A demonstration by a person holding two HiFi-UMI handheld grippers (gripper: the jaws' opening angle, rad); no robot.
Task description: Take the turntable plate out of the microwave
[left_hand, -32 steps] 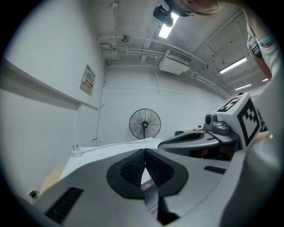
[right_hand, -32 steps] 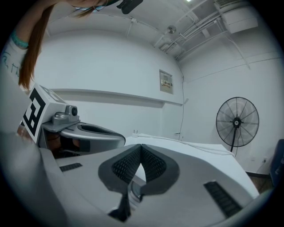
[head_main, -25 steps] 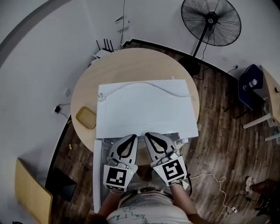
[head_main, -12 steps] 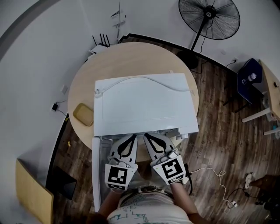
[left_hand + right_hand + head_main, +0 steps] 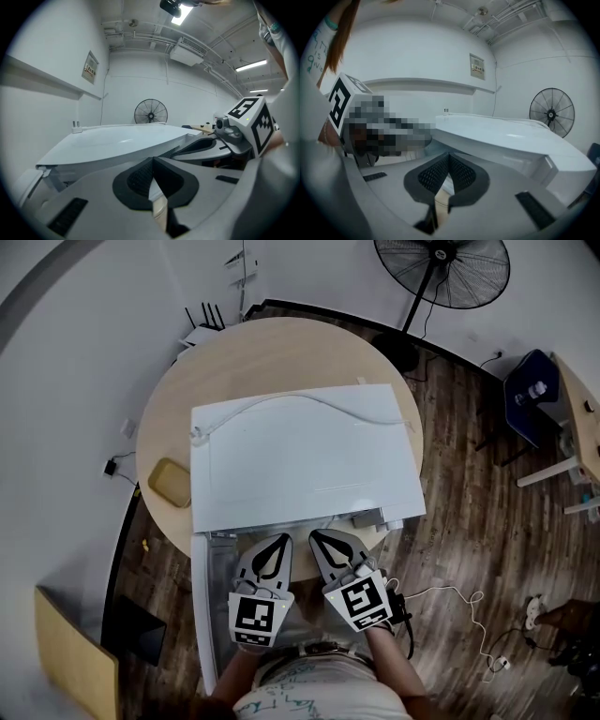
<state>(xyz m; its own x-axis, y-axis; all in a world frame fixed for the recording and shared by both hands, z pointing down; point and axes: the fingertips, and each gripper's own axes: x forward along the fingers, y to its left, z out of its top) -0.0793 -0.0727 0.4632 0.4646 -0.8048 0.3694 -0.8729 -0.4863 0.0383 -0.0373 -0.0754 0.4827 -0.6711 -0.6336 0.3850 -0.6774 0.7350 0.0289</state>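
Observation:
The white microwave (image 5: 300, 456) sits on a round wooden table (image 5: 272, 352), seen from above; its door (image 5: 200, 606) hangs open at the left. The turntable plate is hidden under the microwave's top. My left gripper (image 5: 278, 538) and right gripper (image 5: 316, 536) are side by side just in front of the microwave's front edge, both shut and holding nothing. In the left gripper view the shut jaws (image 5: 152, 161) point at the microwave's top edge (image 5: 117, 140), with the right gripper (image 5: 220, 140) beside them. The right gripper view shows its shut jaws (image 5: 449, 157) below the microwave's top (image 5: 511, 140).
A yellow pad (image 5: 170, 484) lies on the table left of the microwave. A white cable (image 5: 309, 404) runs over the microwave's top. A standing fan (image 5: 441, 273) is behind the table, a router (image 5: 202, 329) by the wall, a blue chair (image 5: 530, 395) at the right.
Both grippers have sunk lower in front of the microwave, still shut. Their tips now lie clear of the top's front edge instead of level with it.

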